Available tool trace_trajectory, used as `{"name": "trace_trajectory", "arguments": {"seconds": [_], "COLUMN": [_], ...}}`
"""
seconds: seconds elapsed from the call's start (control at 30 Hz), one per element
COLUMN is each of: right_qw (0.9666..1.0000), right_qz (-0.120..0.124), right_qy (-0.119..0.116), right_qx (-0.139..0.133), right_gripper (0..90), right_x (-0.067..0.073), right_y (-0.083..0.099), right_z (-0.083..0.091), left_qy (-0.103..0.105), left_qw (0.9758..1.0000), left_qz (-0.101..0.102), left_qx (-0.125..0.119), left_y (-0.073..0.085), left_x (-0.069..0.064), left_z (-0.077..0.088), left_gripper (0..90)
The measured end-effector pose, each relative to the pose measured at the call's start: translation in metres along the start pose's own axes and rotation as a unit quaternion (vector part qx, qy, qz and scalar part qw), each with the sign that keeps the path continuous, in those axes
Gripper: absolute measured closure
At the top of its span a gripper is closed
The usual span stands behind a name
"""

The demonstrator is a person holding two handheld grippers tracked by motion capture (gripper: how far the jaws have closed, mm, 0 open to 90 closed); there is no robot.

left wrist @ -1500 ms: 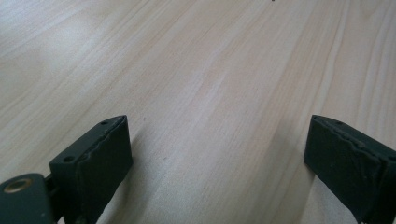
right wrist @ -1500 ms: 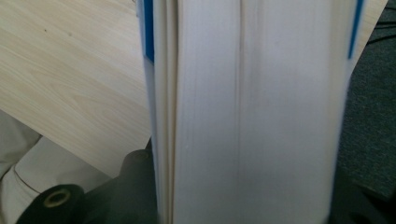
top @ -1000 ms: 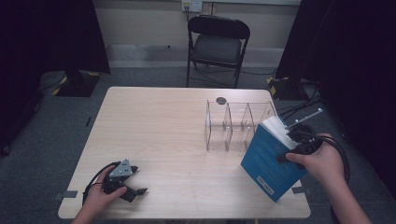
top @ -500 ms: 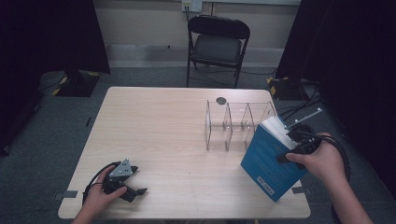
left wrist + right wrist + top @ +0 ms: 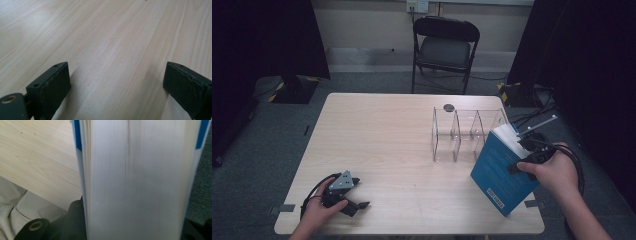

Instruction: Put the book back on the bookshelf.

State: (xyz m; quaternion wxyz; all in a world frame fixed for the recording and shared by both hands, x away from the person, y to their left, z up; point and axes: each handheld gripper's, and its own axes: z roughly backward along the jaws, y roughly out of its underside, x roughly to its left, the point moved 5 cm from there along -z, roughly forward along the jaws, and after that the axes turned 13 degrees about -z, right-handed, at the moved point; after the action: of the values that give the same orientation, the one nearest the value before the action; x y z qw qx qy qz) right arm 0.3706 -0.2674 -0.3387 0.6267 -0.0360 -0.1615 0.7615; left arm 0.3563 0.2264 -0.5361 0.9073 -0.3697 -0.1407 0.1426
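One wooden counter (image 5: 412, 150) carries a clear acrylic divider rack (image 5: 462, 132) near its far right side, and a thick blue-covered book (image 5: 502, 175) stands tilted at the counter's right edge, just in front of that rack. The right gripper (image 5: 527, 157) has its fingers clamped across the book's thickness, page edges facing its camera. The left gripper (image 5: 349, 197) rests on the near left corner, fingers (image 5: 53, 86) spread wide with nothing between them.

The blue book (image 5: 135, 180) runs off the top and bottom of the right gripper view — its page block hides most of both jaws. In the high view, small print on its cover is too tiny to read, and the right gripper (image 5: 532, 150) sits partly behind it.
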Motion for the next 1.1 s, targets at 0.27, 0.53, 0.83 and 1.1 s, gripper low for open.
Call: {"name": "trace_trajectory", "arguments": {"seconds": [0.27, 0.53, 0.83, 1.1], "right_qw": [0.9999, 0.9995, 0.9988, 0.9978], "right_qz": [-0.009, -0.030, -0.047, -0.063], "right_qy": [0.004, 0.005, 0.017, 0.021], "right_qx": [0.003, 0.001, -0.001, -0.005], "right_gripper": [62.1, 62.2, 62.1, 62.1], "right_x": [-0.001, -0.005, -0.009, -0.014], "right_y": [-0.006, -0.015, -0.027, -0.036], "right_z": [0.006, 0.014, 0.018, 0.020], "left_qy": [-0.001, 0.000, 0.001, 0.001], "left_qw": [1.0000, 1.0000, 1.0000, 1.0000], "left_qz": [0.000, 0.001, 0.001, 0.000], "left_qx": [-0.002, -0.002, -0.002, -0.002], "left_y": [0.000, 0.000, 0.000, 0.000], "left_x": [0.000, 0.000, 0.000, 0.000], "left_z": [0.000, 0.000, -0.001, -0.001], "left_gripper": [6.4, 6.3, 6.2, 6.1]}}
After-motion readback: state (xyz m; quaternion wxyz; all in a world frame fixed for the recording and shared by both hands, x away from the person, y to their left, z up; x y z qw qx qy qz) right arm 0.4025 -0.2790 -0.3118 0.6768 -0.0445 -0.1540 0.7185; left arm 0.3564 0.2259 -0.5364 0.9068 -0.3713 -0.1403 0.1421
